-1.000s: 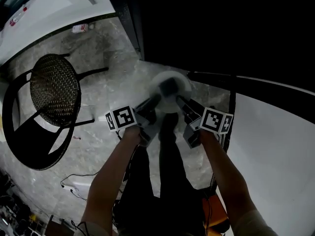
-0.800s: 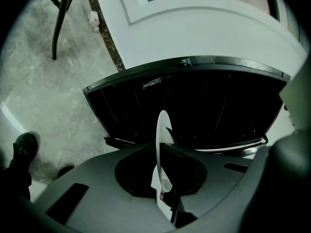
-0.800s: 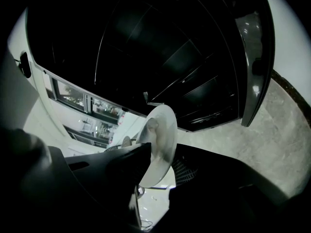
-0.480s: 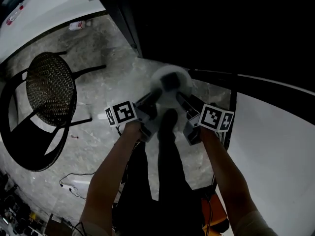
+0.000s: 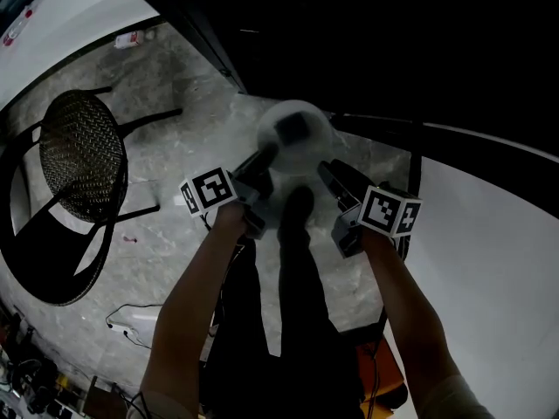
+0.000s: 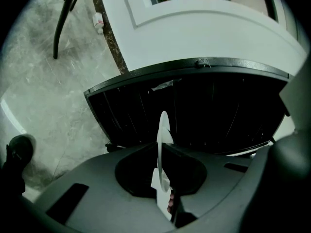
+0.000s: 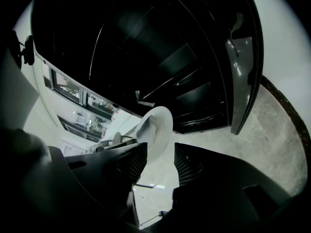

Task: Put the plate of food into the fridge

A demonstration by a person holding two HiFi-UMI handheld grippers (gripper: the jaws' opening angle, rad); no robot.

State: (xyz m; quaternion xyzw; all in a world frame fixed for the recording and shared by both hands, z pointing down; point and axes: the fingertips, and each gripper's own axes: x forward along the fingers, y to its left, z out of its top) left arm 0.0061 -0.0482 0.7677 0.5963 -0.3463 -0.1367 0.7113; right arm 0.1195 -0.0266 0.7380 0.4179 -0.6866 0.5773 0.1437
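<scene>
I am gripping the rim of the plate (image 5: 314, 143) with my left gripper (image 5: 262, 161). Its jaws are closed on the edge, so the plate is hanging in the air at 1 o'clock from it. My right gripper (image 5: 328, 173) has just been opening its jaws. The rim is standing between their tips, at 11 o'clock, but they are not pressing it. The dark fridge (image 5: 393, 68) is lying at 12 o'clock beyond the plate, so I judge my left hand is carrying it in alone.
</scene>
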